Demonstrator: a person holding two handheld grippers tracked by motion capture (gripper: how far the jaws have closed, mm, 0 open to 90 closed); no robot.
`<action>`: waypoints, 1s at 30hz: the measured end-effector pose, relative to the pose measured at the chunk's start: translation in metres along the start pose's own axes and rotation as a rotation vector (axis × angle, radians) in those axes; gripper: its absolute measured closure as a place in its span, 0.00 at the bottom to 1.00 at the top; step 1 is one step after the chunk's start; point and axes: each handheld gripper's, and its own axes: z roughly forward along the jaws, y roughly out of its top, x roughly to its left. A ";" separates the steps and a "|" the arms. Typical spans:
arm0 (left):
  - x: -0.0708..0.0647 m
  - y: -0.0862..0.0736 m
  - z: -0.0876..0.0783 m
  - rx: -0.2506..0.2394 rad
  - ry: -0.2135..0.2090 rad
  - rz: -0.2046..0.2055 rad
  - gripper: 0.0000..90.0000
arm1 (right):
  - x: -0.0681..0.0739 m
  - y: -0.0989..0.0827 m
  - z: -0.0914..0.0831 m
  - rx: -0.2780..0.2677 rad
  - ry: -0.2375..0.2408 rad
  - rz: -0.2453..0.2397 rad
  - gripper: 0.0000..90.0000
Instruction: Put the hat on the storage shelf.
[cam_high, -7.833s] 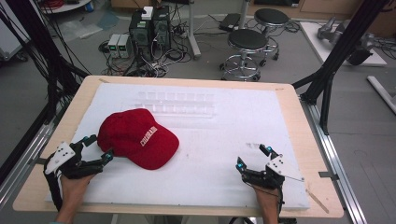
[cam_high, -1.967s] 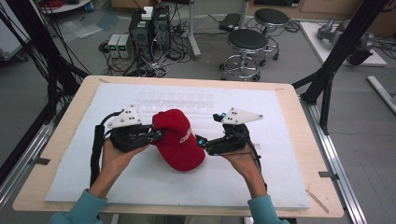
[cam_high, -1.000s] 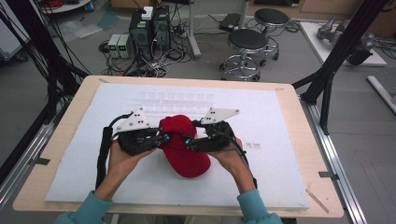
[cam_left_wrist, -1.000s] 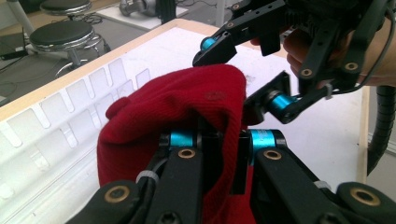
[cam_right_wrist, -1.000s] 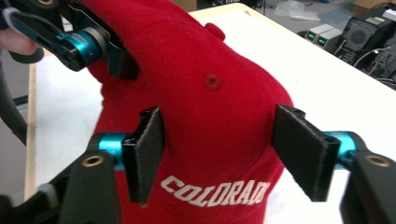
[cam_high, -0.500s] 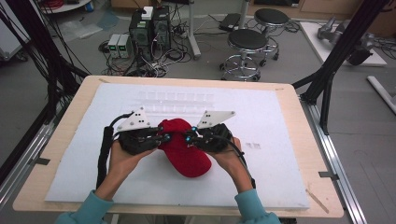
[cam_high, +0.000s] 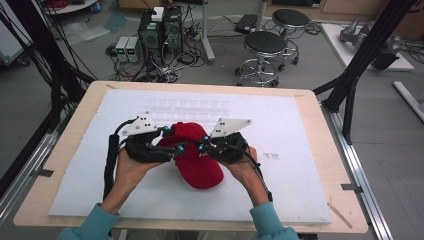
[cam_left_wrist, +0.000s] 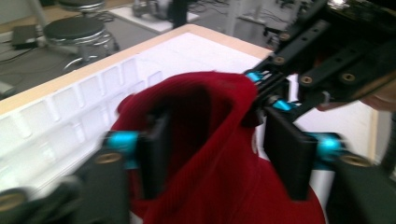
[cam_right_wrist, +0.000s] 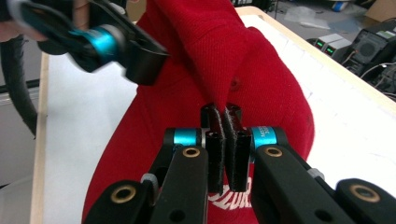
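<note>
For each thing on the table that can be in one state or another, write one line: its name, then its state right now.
Red cap: on the white foam mat, crown fabric pinched up and lifted on one side.
Right gripper: shut on a fold of the cap's fabric.
Left gripper: jaws have just been opening; they stand apart with cap fabric between them, not pressing it.

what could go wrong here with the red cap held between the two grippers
1. The right gripper pinches only a thin fold of the red cap; a pull might slip it free.
2. The left gripper has just been opening, its jaws apart with cloth between them, so the cap may sag toward the white mat on that side.
3. The grippers sit close together above the cap and could bump.
</note>
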 end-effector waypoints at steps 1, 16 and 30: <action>0.001 0.000 0.000 -0.002 0.028 -0.010 0.23 | 0.000 0.000 0.000 -0.002 -0.001 0.002 0.98; 0.009 -0.017 -0.013 0.006 -0.040 -0.097 0.04 | -0.004 0.002 -0.011 -0.039 -0.058 0.024 0.98; 0.003 -0.043 -0.012 0.077 -0.082 -0.127 0.04 | -0.005 0.009 -0.016 -0.068 -0.088 0.024 0.98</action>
